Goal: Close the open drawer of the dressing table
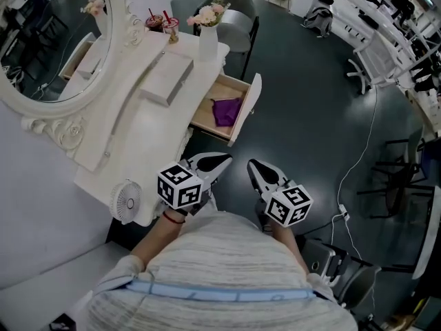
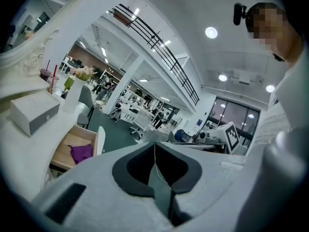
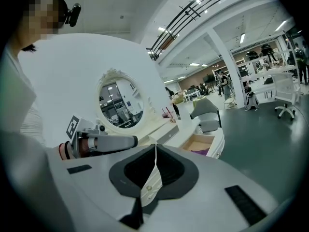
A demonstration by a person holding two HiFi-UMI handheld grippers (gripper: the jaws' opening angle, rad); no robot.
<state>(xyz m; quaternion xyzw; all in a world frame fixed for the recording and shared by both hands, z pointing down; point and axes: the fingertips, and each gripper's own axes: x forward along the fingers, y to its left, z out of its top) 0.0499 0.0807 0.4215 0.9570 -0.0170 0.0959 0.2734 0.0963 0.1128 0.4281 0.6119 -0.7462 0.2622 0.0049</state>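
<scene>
- Approach step, I judge: the left tool (image 1: 215,163) and right tool (image 1: 258,171) both have jaws pressed together, empty, well short of the open drawer (image 1: 249,103).
- The drawer juts from the dressing table (image 1: 148,126), ahead of both tools.
- A purple cloth (image 1: 226,110) lies inside, seemingly below the rim.
- Next move: set a closed tool against the white front panel and push straight in.

You have no words, numbers or brand names to read anywhere here. The white plastic cube (image 1: 180,187) on your left gripper (image 1: 222,162) and its twin cube (image 1: 289,205) on your right gripper (image 1: 254,165) carry only black square marker patterns, no lettering. The small blue wall sign (image 2: 199,123), far off to the right, is too tiny to read.
</scene>
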